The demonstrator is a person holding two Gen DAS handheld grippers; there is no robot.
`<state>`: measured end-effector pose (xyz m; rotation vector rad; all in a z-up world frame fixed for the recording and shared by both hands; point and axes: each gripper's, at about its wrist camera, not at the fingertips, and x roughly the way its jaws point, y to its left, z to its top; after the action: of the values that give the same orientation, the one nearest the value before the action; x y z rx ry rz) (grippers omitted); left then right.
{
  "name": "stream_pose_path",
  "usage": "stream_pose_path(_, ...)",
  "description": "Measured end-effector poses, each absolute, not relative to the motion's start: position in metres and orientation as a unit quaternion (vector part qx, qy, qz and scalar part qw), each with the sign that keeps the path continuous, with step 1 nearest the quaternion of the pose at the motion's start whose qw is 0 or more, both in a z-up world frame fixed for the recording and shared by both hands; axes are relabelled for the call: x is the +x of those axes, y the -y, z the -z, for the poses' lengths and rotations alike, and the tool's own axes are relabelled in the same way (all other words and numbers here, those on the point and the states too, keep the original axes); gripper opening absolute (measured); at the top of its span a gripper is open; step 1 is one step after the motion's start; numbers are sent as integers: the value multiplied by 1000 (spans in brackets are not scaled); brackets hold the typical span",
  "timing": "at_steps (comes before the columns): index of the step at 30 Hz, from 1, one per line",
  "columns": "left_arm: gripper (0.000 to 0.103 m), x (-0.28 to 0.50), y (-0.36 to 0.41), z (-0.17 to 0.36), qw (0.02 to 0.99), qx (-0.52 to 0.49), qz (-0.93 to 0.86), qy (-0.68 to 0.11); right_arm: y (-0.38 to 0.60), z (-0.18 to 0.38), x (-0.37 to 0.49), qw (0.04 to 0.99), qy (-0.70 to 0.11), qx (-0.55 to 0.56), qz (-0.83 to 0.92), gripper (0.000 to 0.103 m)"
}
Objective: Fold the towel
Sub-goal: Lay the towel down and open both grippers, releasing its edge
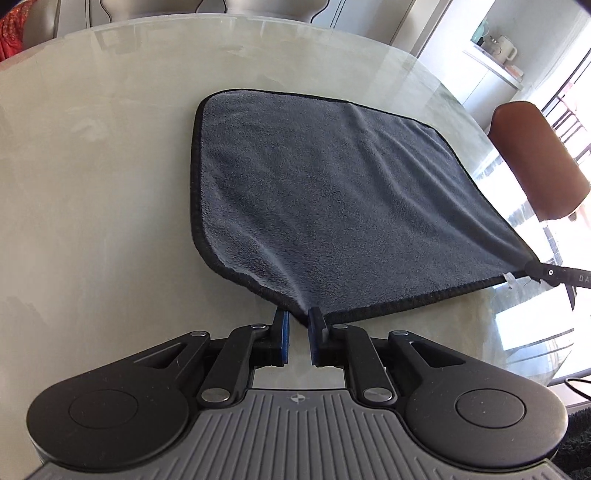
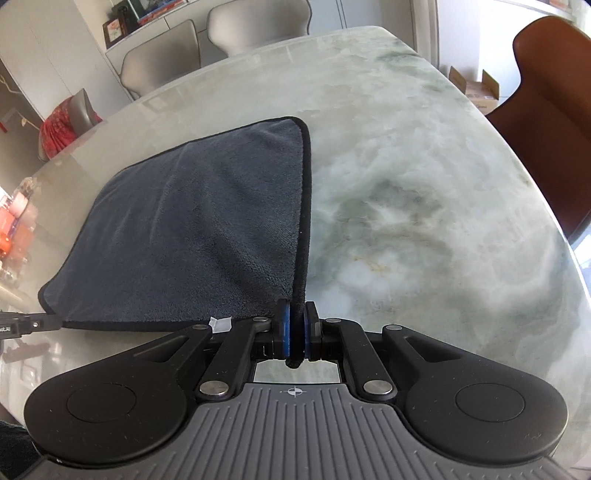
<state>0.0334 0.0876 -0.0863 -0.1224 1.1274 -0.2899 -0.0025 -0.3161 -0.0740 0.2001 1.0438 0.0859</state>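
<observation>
A grey towel (image 1: 325, 192) with a black hem lies spread on the marble table (image 1: 92, 184). My left gripper (image 1: 298, 319) stands at the towel's near left corner, with the corner drawn up between its blue pads and a small gap showing. My right gripper (image 2: 295, 317) is shut on the towel's (image 2: 199, 229) near right corner, with the hem bunched between the pads. The right gripper's tip shows in the left wrist view (image 1: 543, 271) at the far right. The left gripper's tip shows in the right wrist view (image 2: 26, 325) at the far left. A white label (image 2: 221, 325) hangs from the near hem.
A brown leather chair (image 2: 550, 122) stands at the table's right side and shows in the left wrist view (image 1: 535, 158). Grey chairs (image 2: 255, 26) stand at the far edge. A red cloth (image 2: 59, 129) hangs on a chair at the left. Shelves (image 1: 495, 55) stand behind.
</observation>
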Motion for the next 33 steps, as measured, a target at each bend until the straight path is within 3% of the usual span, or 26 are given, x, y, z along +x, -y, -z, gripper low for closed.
stream_pose_path(14, 12, 41, -108, 88, 840, -71, 120, -524, 319, 83, -9, 838, -537, 96, -34, 13)
stream_pose_path(20, 18, 64, -98, 92, 843, -64, 147, -514, 324, 60, 2, 867, -487, 104, -23, 26)
stream_pose_path(26, 25, 73, -84, 105, 832, -45, 161, -530, 322, 35, 26, 902, -414, 119, -10, 30)
stream_pose_path(33, 26, 70, -86, 107, 825, -58, 161, -538, 303, 49, 86, 908, -408, 67, -69, 31)
